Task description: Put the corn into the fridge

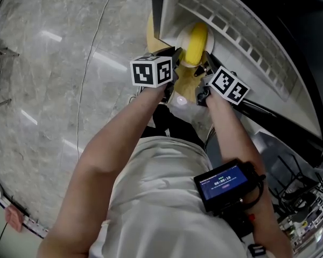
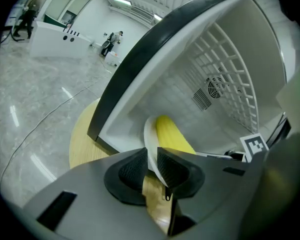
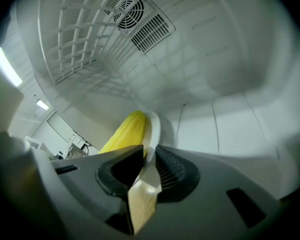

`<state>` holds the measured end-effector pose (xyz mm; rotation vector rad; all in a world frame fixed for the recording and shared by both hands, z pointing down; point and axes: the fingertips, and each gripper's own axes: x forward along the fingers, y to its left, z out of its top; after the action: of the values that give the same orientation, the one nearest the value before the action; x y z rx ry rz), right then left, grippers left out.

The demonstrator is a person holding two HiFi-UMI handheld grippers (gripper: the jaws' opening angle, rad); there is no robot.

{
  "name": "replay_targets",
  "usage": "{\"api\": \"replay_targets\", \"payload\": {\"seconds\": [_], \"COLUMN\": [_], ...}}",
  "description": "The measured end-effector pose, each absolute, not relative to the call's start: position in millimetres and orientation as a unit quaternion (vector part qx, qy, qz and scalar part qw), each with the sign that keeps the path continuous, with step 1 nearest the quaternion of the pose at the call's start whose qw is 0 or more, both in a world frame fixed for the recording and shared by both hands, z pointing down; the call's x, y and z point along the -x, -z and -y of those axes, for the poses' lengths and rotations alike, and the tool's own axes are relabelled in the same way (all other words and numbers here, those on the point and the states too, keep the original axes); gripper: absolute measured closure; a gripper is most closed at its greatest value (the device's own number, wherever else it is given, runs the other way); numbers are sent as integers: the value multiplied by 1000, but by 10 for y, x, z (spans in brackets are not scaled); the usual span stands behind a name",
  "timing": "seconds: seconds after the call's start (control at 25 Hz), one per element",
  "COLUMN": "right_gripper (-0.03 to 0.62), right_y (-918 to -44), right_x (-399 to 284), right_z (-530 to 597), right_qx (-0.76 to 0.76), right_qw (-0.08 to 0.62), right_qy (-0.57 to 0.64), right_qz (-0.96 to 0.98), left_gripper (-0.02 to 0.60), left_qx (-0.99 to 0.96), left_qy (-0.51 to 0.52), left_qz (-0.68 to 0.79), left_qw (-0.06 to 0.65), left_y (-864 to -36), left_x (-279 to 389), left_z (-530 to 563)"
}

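A yellow corn cob lies on a white plate that both grippers carry at the mouth of the open white fridge. My left gripper is shut on the plate's left rim, with the corn just beyond its jaws. My right gripper is shut on the plate's right rim, the corn lying to its left. Ahead of the plate are the fridge's white inner walls, a wire shelf and a fan vent.
A round pale wooden table stands under the fridge's front edge. The fridge's dark door frame runs diagonally on the left. The floor is grey marble with a thin cable across it. People stand far off by a white counter.
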<state>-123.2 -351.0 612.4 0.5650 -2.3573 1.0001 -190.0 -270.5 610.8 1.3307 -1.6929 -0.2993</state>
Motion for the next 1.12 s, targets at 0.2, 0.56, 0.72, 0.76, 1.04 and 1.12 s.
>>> {"api": "replay_targets", "payload": {"seconds": [0.2, 0.56, 0.72, 0.76, 1.04, 1.12], "right_gripper": [533, 531, 525, 525, 525, 525], "right_y": [-6143, -6156, -6147, -6149, -6190, -6200], "right_x": [1199, 1142, 1078, 1066, 1041, 1040], "right_z": [3638, 3847, 3920, 3936, 3983, 3984], "right_qx": [-236, -278, -295, -298, -309, -310], "right_qw": [259, 266, 280, 282, 298, 300], "right_qy": [-363, -344, -335, -334, -320, -318], "right_qz": [863, 856, 850, 848, 844, 844], "left_gripper": [514, 514, 512, 512, 512, 512], "left_qx": [-543, -553, -565, -566, -575, -576], "left_qy": [103, 41, 12, 4, -40, -46], "left_qz": [698, 711, 709, 708, 703, 702], "left_qw": [455, 432, 423, 421, 417, 417], "left_y": [-6125, -6136, -6114, -6116, -6196, -6214], "left_x": [1912, 1918, 1874, 1863, 1819, 1817], "left_z": [2872, 3162, 3266, 3286, 3349, 3354]}}
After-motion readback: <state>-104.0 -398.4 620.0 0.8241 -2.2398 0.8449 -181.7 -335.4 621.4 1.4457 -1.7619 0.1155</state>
